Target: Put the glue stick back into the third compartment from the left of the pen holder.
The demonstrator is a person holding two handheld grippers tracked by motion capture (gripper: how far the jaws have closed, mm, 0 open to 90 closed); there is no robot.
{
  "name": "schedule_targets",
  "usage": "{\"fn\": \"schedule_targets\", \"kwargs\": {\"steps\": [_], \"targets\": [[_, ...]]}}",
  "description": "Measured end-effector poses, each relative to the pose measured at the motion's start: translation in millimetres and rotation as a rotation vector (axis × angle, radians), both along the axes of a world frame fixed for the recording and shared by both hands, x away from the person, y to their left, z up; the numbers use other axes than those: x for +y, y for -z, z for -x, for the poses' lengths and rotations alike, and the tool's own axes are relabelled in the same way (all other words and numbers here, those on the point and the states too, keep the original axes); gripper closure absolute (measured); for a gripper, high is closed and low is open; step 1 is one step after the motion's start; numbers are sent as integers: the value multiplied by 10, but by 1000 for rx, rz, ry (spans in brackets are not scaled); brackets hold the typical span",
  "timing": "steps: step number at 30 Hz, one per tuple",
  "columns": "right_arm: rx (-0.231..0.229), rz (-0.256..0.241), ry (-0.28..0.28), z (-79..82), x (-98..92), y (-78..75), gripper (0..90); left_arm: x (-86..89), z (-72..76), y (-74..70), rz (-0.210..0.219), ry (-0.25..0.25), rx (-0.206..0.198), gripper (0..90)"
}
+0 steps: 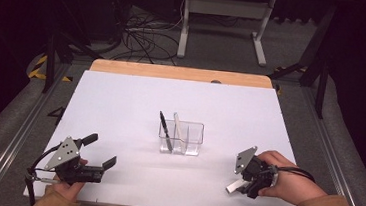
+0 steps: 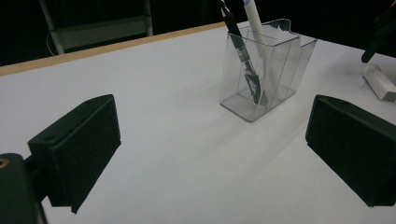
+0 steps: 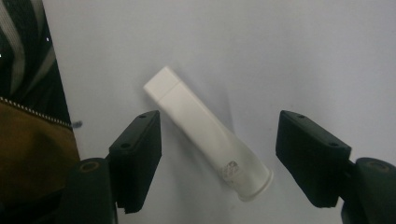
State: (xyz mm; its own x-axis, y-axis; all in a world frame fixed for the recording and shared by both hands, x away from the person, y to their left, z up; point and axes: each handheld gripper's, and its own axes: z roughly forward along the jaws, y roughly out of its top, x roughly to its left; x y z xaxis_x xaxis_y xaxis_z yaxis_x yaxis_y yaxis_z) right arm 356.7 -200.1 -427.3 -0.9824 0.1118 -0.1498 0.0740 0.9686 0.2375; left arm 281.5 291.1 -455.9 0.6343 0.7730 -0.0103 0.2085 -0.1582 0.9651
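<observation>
Your counter (image 1: 121, 102) lay broad and white, with bare room all round the clear pen holder (image 1: 181, 138) at its middle. Your left tool (image 1: 100, 151) sat near the front left corner, jaws spread wide. Your right tool (image 1: 244, 187) hovered close to the front edge, jaws spread either side of a white tube (image 3: 205, 132), lying flat and slanted, cap end squared.

1. We see a white table top (image 1: 120, 107) with a bare wooden edge (image 1: 181, 73) along its far side.
2. Beyond it, grey carpet (image 1: 286, 47) (dimly lit), tangled cables (image 1: 144, 39) and a white desk frame (image 1: 226, 21) at upper centre.
</observation>
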Motion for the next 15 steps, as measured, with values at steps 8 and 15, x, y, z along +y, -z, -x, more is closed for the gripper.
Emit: {"fn": "schedule_targets", "kwargs": {"steps": [8, 15], "targets": [[-2, 88, -96, -43, 7, 79, 379, 7, 10, 1, -1, -2, 2, 41], [6, 113, -142, -48, 46, 139, 405, 9, 10, 4, 2, -2, 2, 41]]}}
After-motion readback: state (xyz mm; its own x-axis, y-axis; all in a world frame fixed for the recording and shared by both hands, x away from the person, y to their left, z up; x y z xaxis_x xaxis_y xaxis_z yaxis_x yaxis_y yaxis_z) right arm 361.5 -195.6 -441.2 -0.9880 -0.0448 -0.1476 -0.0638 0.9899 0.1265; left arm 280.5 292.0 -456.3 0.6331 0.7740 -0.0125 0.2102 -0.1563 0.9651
